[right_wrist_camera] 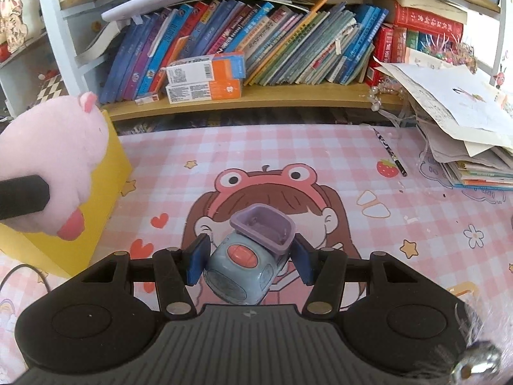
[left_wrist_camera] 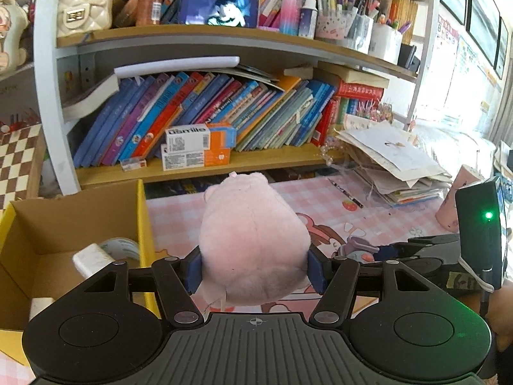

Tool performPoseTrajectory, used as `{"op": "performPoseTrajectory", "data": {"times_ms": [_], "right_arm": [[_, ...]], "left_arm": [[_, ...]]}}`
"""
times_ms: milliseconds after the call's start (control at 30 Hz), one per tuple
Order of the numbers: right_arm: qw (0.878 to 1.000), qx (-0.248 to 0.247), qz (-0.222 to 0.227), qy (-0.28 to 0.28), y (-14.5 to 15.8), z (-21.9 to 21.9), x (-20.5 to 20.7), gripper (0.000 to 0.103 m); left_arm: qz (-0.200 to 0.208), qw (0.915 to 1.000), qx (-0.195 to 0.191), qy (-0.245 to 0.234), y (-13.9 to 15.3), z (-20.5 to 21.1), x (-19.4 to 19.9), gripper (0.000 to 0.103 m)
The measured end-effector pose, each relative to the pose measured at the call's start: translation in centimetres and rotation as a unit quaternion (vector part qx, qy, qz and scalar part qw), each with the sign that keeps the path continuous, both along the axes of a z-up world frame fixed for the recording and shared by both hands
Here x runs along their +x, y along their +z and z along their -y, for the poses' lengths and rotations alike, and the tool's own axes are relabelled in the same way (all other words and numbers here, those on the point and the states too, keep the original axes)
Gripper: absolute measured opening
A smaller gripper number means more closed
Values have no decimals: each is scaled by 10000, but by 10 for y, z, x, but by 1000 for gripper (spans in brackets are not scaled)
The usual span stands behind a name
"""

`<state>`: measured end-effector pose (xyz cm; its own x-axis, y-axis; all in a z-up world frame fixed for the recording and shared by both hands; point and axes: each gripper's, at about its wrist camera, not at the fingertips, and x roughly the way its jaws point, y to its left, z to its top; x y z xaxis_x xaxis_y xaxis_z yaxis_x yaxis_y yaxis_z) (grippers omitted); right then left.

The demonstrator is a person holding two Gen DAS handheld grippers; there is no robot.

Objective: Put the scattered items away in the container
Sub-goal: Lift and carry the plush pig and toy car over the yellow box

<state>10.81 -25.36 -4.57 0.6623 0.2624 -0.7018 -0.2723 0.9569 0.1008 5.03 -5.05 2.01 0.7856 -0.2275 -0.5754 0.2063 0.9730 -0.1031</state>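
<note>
Left gripper (left_wrist_camera: 255,271) clamped on pink plush toy (left_wrist_camera: 253,243), held just right of the yellow cardboard box (left_wrist_camera: 142,221). Right gripper (right_wrist_camera: 250,263) clamped on blue toy car (right_wrist_camera: 243,269) above the pink desk mat (right_wrist_camera: 320,147).

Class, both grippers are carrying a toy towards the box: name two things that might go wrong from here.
1. The soft pink plush bulges past the left gripper; it may slip or snag on the yellow box wall.
2. The toy car sits tilted in the right gripper, so it might twist free.
</note>
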Motion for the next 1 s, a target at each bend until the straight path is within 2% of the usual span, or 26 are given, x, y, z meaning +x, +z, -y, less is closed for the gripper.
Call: {"op": "performPoseTrajectory", "data": {"times_ms": [333, 733, 867, 1000], "right_arm": [[9998, -75, 163, 105, 16, -34, -9, 52], [9967, -200, 570, 546, 50, -94, -12, 52], [9952, -225, 648, 698, 59, -114, -7, 52], [9932, -265, 722, 870, 67, -135, -3, 53]], "left_arm": [[154, 9997, -86, 194, 8, -41, -12, 62], [364, 9969, -210, 671, 14, -106, -19, 62], [468, 9953, -138, 836, 14, -125, -18, 62], [551, 9937, 113, 968, 11, -143, -13, 62]]}}
